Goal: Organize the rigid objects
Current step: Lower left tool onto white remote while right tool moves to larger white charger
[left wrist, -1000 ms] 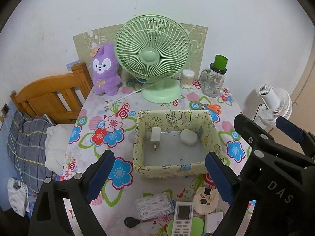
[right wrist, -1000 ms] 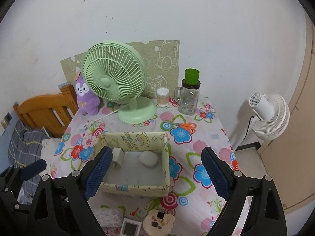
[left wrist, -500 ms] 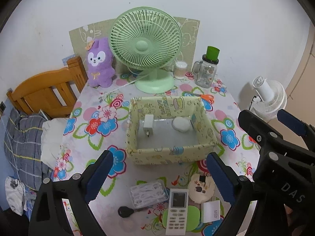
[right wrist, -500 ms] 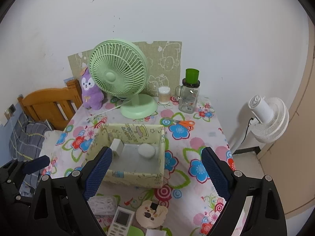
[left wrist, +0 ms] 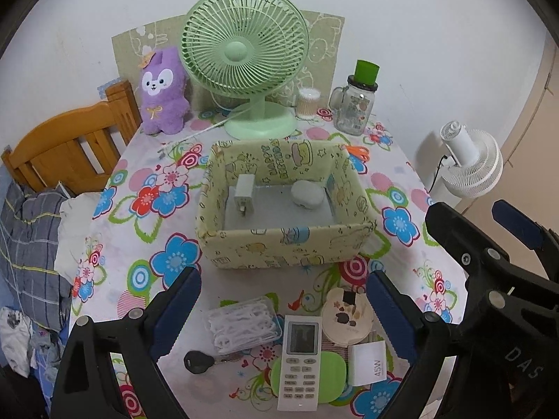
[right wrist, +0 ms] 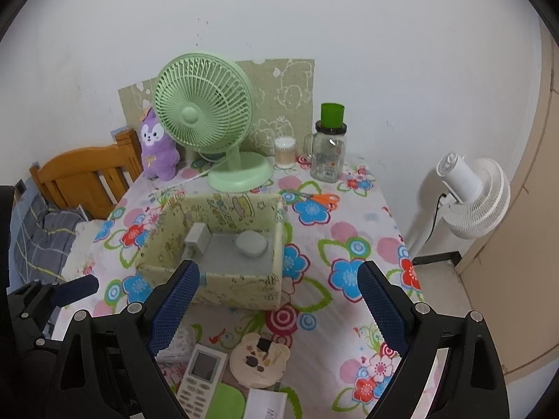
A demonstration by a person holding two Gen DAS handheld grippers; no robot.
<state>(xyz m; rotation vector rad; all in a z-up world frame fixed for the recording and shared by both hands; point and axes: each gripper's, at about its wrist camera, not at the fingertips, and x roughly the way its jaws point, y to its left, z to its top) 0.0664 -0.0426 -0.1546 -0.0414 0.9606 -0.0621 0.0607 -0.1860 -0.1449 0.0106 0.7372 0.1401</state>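
A yellow fabric box [left wrist: 290,248] [right wrist: 241,288] stands mid-table and holds a white charger plug [left wrist: 243,193] [right wrist: 195,239] and a white rounded case [left wrist: 306,193] [right wrist: 251,243]. On the near table edge lie a white remote [left wrist: 300,359] [right wrist: 199,380], a clear box of floss picks [left wrist: 243,323], a black key [left wrist: 199,361], a round bear-shaped case [left wrist: 346,317] [right wrist: 260,359], a green case [left wrist: 332,373] and a white charger block [left wrist: 368,366]. My left gripper [left wrist: 283,310] is open and empty above these items. My right gripper [right wrist: 276,303] is open and empty, to the right.
A green desk fan [left wrist: 246,56], a purple plush [left wrist: 162,90], a cotton-swab jar [left wrist: 307,103], a glass jar with green lid [left wrist: 356,104] and orange scissors [right wrist: 319,199] stand behind the box. A wooden bed frame [left wrist: 66,146] is left, a white floor fan [left wrist: 468,164] right.
Both grippers have pulled back and risen from the box. The remote, floss box, key and cases at the near edge have come further into view. Both stay open.
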